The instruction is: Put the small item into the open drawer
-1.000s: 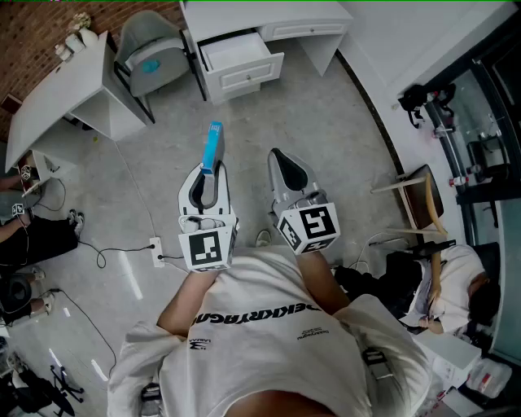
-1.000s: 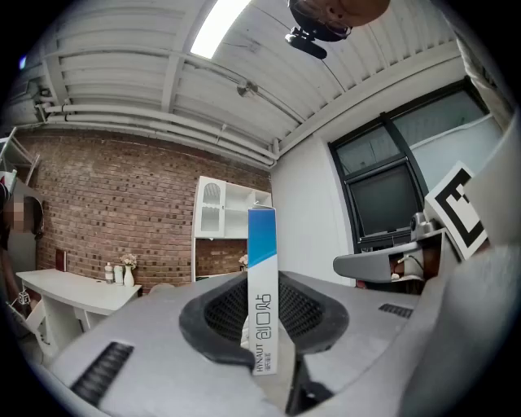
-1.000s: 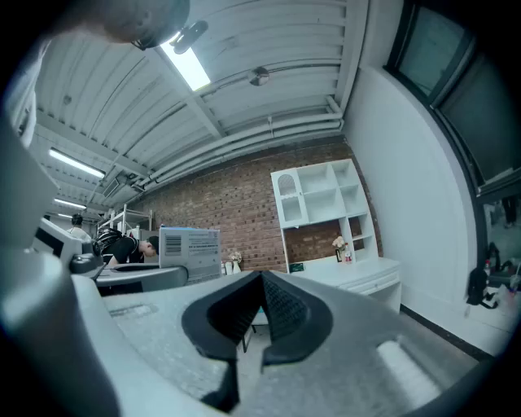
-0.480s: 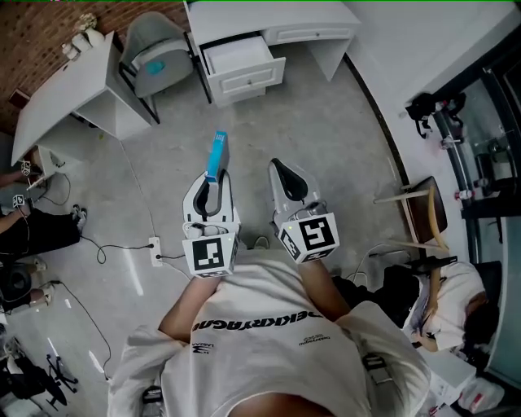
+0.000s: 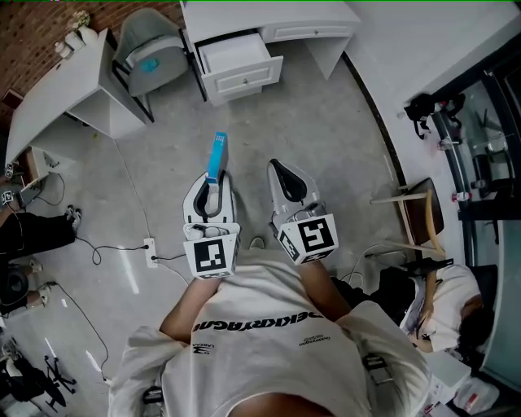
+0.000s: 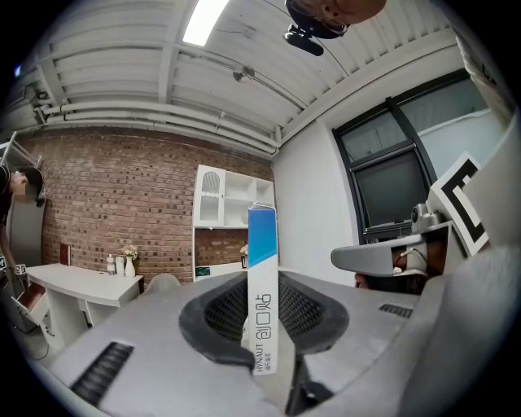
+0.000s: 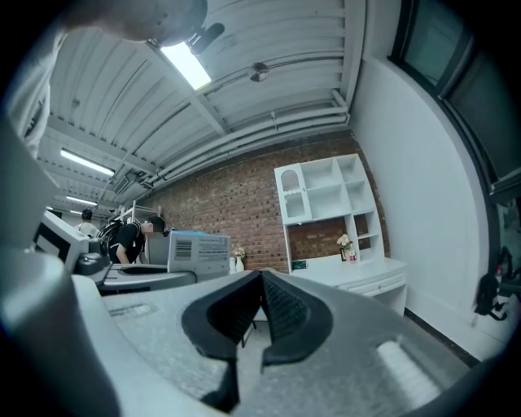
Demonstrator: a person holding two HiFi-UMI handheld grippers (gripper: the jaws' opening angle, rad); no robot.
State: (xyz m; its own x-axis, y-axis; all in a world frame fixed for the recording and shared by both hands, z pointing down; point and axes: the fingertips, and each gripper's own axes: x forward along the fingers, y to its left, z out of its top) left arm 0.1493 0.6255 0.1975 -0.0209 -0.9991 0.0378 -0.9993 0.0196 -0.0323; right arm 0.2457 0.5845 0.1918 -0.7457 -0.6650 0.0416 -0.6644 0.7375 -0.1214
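A slim blue and white box (image 5: 216, 155) (image 6: 262, 285) stands upright between the jaws of my left gripper (image 5: 211, 189) (image 6: 262, 326), which is shut on its lower part. From the right gripper view the same box (image 7: 199, 254) shows at the left. My right gripper (image 5: 285, 173) (image 7: 260, 301) is beside the left one, shut and with nothing in it. The open drawer (image 5: 238, 59) sticks out of a white desk (image 5: 269, 12) at the far end of the floor, well ahead of both grippers. Its inside looks bare.
A grey chair (image 5: 148, 45) stands left of the drawer, next to a white table (image 5: 57, 102). A power strip (image 5: 151, 249) with cables lies on the floor at the left. A wooden chair (image 5: 425, 208) and a seated person are at the right.
Both grippers sit slightly lower in the head view than a second ago. The box stays in the left gripper's jaws, and the right gripper stays shut.
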